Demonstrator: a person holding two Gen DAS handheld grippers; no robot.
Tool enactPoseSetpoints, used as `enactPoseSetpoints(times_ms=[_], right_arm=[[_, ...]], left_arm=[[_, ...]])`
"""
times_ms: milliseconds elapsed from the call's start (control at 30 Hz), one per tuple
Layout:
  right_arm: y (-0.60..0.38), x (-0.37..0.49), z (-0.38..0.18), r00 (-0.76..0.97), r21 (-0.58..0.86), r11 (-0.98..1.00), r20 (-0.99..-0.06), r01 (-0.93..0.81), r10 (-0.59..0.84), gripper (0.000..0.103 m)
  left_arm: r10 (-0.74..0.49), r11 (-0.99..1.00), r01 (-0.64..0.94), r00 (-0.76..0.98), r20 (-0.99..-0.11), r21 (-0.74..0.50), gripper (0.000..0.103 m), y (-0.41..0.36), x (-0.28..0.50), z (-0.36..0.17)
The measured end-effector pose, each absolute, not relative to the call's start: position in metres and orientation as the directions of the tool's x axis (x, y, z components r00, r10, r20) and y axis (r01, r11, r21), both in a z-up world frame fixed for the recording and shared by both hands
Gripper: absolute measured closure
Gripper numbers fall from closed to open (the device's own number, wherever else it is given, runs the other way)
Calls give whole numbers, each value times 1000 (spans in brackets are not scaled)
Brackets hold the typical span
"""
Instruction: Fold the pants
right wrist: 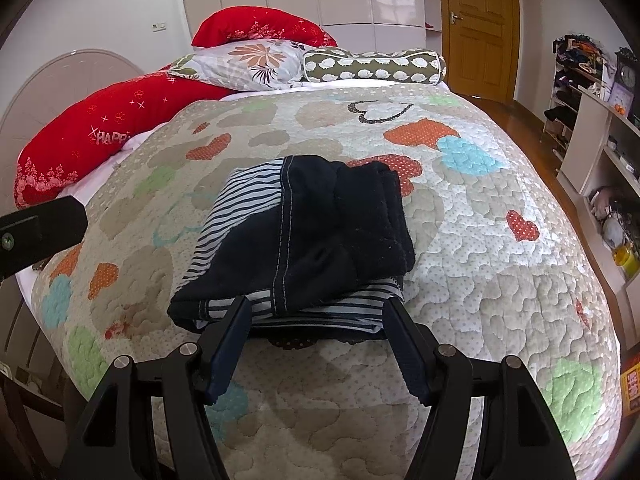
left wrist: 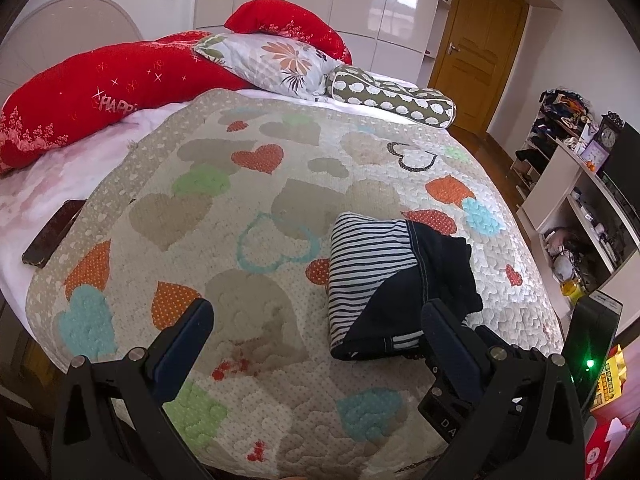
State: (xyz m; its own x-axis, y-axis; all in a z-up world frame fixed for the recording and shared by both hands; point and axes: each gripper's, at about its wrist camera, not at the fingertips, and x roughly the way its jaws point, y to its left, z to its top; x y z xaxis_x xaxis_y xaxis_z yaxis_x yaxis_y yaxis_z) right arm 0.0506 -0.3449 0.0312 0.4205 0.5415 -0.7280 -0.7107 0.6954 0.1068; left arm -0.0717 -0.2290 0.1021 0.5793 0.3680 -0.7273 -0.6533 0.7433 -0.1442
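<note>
The pants (right wrist: 304, 240) lie folded into a compact bundle on the heart-patterned quilt (right wrist: 480, 240), dark navy cloth over blue-and-white stripes. My right gripper (right wrist: 318, 306) is open, its fingertips at the bundle's near edge, one on each side, and the pads are not pressing on it. In the left wrist view the pants (left wrist: 384, 280) lie to the right. My left gripper (left wrist: 318, 312) is open over bare quilt (left wrist: 240, 200), and its right finger (left wrist: 440, 320) stands in front of the bundle's near right corner. Nothing is held.
Red pillows (left wrist: 80, 108), a floral pillow (left wrist: 272, 60) and a patterned bolster (left wrist: 392, 100) lie at the head of the bed. A dark phone (left wrist: 52, 236) rests on the bed's left edge. White shelves (right wrist: 600, 152) with clutter line the right wall, with a wooden door (right wrist: 480, 20) beyond.
</note>
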Motion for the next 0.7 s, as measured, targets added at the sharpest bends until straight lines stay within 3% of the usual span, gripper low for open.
enactPoseSetpoints(times_ms=[700], right_arm=[[-343,50,27,410,105,692,-738,-715,536,29]], left_arm=[[357,739,-656,572,-738,-151,0,-226,-72,98]])
